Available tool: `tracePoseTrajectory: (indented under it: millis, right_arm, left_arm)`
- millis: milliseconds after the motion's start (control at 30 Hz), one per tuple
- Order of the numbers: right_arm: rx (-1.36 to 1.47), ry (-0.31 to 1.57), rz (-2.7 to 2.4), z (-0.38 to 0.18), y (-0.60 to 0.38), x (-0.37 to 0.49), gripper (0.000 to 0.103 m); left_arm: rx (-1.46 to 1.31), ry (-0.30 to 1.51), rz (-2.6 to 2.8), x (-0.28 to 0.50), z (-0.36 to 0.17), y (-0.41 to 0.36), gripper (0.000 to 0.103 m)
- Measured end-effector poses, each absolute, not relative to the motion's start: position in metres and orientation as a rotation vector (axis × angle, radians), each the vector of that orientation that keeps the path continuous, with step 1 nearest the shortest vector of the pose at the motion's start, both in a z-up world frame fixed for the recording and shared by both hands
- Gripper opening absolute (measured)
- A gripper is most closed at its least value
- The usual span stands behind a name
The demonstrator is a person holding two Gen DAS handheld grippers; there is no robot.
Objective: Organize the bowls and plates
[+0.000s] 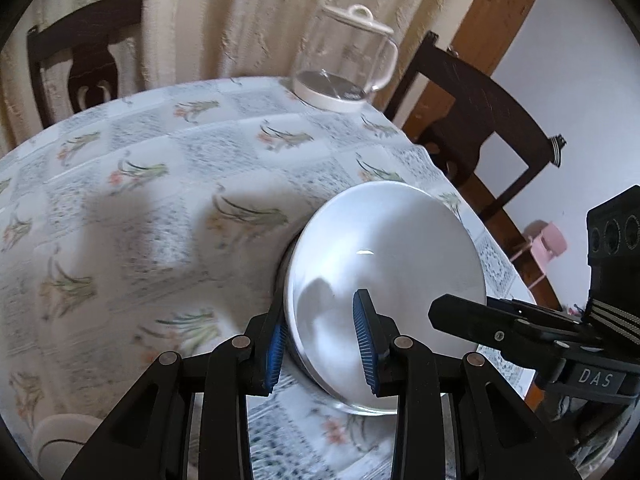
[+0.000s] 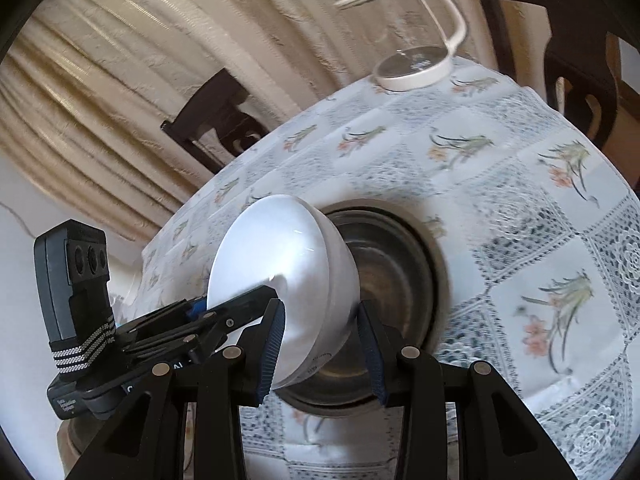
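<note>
A white bowl (image 1: pixel 384 264) is tilted over a dark metal bowl (image 2: pixel 392 280) on the flowered tablecloth (image 1: pixel 160 200); only a sliver of the dark bowl shows in the left wrist view. My left gripper (image 1: pixel 320 344) straddles the white bowl's near rim, one blue pad outside and one inside, and reads as shut on it. My right gripper (image 2: pixel 324 348) clamps the white bowl (image 2: pixel 280 260) at another part of the rim. Each gripper shows in the other's view: the right gripper (image 1: pixel 444 314) and the left gripper (image 2: pixel 256 300). The bowl is sharp while the cloth is blurred.
A glass kettle (image 1: pixel 344 64) with a white lid stands at the table's far edge. Dark wooden chairs (image 1: pixel 472 120) flank the table, with a curtain behind. The table edge drops off just right of the bowl. A beige object (image 1: pixel 60 440) sits at the near left.
</note>
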State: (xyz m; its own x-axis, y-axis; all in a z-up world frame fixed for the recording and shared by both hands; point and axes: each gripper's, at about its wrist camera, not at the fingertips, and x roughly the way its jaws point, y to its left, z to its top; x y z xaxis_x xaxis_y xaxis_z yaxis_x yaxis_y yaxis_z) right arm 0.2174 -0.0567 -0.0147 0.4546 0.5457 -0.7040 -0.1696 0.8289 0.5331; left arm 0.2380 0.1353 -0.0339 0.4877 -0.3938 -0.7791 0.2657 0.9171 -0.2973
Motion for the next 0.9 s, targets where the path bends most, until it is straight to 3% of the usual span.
tracePoseTrajectory:
  millis: [600, 900]
  right_arm:
    - [0.423, 1.042, 0.450, -0.037, -0.062, 0.228, 0.041]
    - [0.441, 1.009, 0.423, -0.031, -0.070, 0.225, 0.042]
  left_arm:
    - [-0.123, 1.036, -0.379, 0.252, -0.055, 0.123, 0.033]
    - [-0.162, 1.033, -0.395, 0.248, -0.049, 0.128, 0.048]
